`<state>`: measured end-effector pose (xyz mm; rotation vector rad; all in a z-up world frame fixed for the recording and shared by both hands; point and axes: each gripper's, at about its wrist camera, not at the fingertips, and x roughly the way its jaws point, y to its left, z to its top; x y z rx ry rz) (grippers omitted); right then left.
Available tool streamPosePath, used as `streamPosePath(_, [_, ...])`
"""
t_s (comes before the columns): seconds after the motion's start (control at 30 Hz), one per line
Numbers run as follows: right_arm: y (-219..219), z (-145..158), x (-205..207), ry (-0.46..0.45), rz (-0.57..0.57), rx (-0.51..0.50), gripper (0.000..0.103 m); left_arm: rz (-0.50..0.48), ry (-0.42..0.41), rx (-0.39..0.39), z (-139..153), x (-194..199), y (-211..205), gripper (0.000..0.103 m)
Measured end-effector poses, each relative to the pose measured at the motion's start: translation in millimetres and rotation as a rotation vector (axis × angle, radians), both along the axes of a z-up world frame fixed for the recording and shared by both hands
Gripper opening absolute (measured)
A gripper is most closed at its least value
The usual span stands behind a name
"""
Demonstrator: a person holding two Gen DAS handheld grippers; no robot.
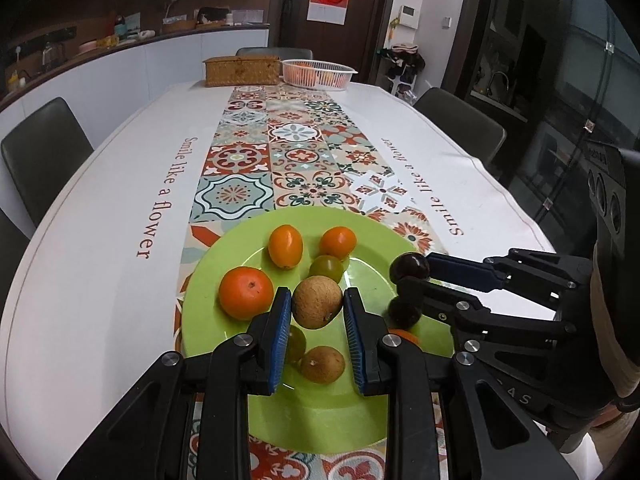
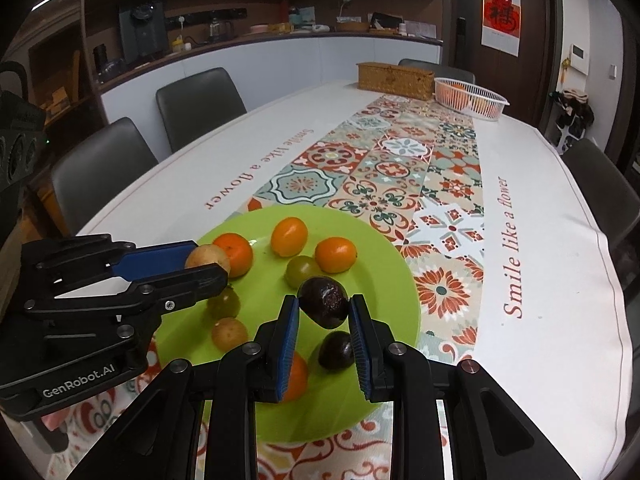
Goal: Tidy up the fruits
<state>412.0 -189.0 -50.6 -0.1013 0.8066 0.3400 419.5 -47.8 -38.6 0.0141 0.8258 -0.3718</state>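
Left gripper: you had your left gripper [image 1: 317, 308] clamped on the brown fruit [image 1: 318, 301], blue pads pressing its two sides, held above the green plate [image 1: 320, 420].
Right gripper: same deal, your right gripper [image 2: 324, 308] was squeezed onto the dark fruit [image 2: 325, 301], also lifted over the plate.
How they'd handle: both looked small, round and light. I'd guess the brown one had a firmer, rough shell, so decent grip. The dark one looked glossier and probably softer, so easy to bruise or let roll out.
Where to hold: across the widest middle, like you did. The brown one sat near the fingertips, so not much margin.
Just below the left: another brown fruit [image 1: 322, 364] and a green one, partly hidden by the pad.
Just below the right: a second dark fruit [image 2: 336, 350] and an orange one behind the left pad.
Further ahead: a big tangerine [image 1: 246, 293], two small orange fruits and a greenish one on the same plate.
Far end of table: white basket [image 1: 318, 74] with orange fruit, beside a woven box [image 1: 242, 71], well away from both grippers.
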Motion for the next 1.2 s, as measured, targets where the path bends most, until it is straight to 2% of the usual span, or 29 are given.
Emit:
streamPosePath(0.17, [-3,-3,0,-0.006,-0.010,0.010,0.029,0.007,-0.016,0.024,1,-4,2,0.035])
streamPosePath(0.27, [-4,-1,-2,-0.011,-0.012,0.006,0.032,0.027,-0.033,0.054,5,-11,3,0.036])
streamPosePath(0.4, [-6,7,-16,-0.033,-0.015,0.006,0.032,0.053,-0.054,0.070,16,-27,6,0.036])
streamPosePath(0.47, [-9,14,-27,-0.051,-0.028,0.001,0.032,0.084,-0.074,0.090,24,-39,8,0.040])
streamPosePath(0.5, [-12,17,-34,-0.061,-0.036,0.005,0.033,0.098,-0.086,0.103,28,-46,8,0.044])
streamPosePath(0.57, [-17,27,-48,-0.085,-0.065,0.011,0.043,0.120,-0.111,0.132,36,-58,8,0.052])
streamPosePath(0.63, [-21,34,-62,-0.108,-0.094,0.009,0.045,0.134,-0.139,0.152,45,-73,9,0.061])
streamPosePath(0.73, [-24,45,-83,-0.130,-0.118,-0.004,0.047,0.147,-0.174,0.162,58,-95,10,0.067])
streamPosePath(0.77, [-25,49,-92,-0.140,-0.126,-0.003,0.055,0.149,-0.182,0.163,62,-100,9,0.069])
streamPosePath(0.83, [-27,57,-108,-0.161,-0.141,0.007,0.062,0.154,-0.207,0.165,70,-117,9,0.077])
streamPosePath(1.0, [-33,72,-145,-0.192,-0.163,0.024,0.063,0.185,-0.280,0.177,86,-155,10,0.089])
streamPosePath(1.07, [-37,77,-160,-0.202,-0.184,0.036,0.070,0.186,-0.300,0.173,91,-170,10,0.091])
streamPosePath(1.2, [-40,82,-185,-0.214,-0.196,0.043,0.071,0.189,-0.322,0.166,96,-197,10,0.097])
